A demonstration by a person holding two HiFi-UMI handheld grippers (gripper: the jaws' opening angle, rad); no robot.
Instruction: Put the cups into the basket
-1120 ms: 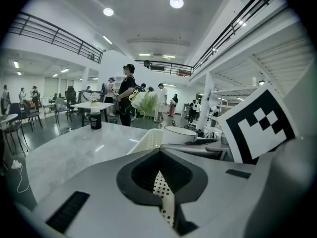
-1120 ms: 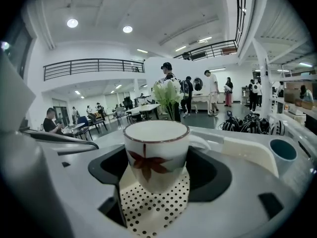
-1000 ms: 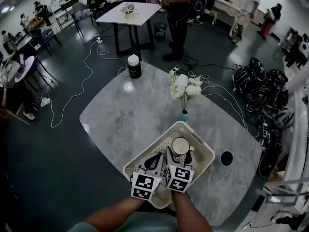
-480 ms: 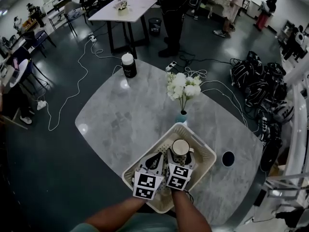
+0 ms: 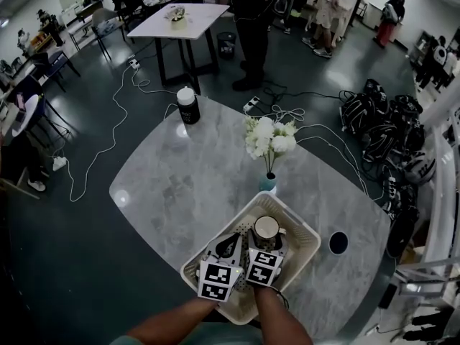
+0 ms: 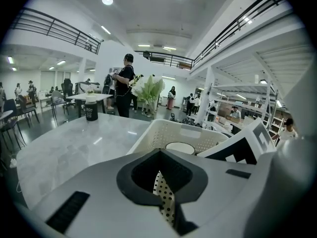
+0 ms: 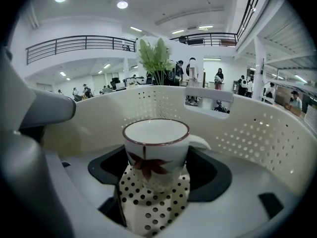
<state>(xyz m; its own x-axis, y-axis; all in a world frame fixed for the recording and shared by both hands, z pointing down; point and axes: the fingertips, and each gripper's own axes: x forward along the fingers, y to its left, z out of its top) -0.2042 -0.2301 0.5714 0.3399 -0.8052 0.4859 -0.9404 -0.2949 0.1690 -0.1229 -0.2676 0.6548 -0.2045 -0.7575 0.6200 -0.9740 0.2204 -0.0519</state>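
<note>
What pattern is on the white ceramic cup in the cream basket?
The white ceramic cup bears a dark red leaf and rim line; clearest in right gripper view.

**Left gripper (image 6: pixel 162 182) closed, facing the basket (image 6: pixel 166 134)**

We are holding its dotted pads (image 6: pixel 167 202) pressed together with nothing between them. Ahead, we are seeing a cup (image 6: pixel 180 148) sitting inside the basket, and the grey table (image 6: pixel 69 143) is stretching away to the left.

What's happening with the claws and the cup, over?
Right claw shut on leaf-print cup, inside white basket. Left claw shut, empty. Nothing in the way.
</note>
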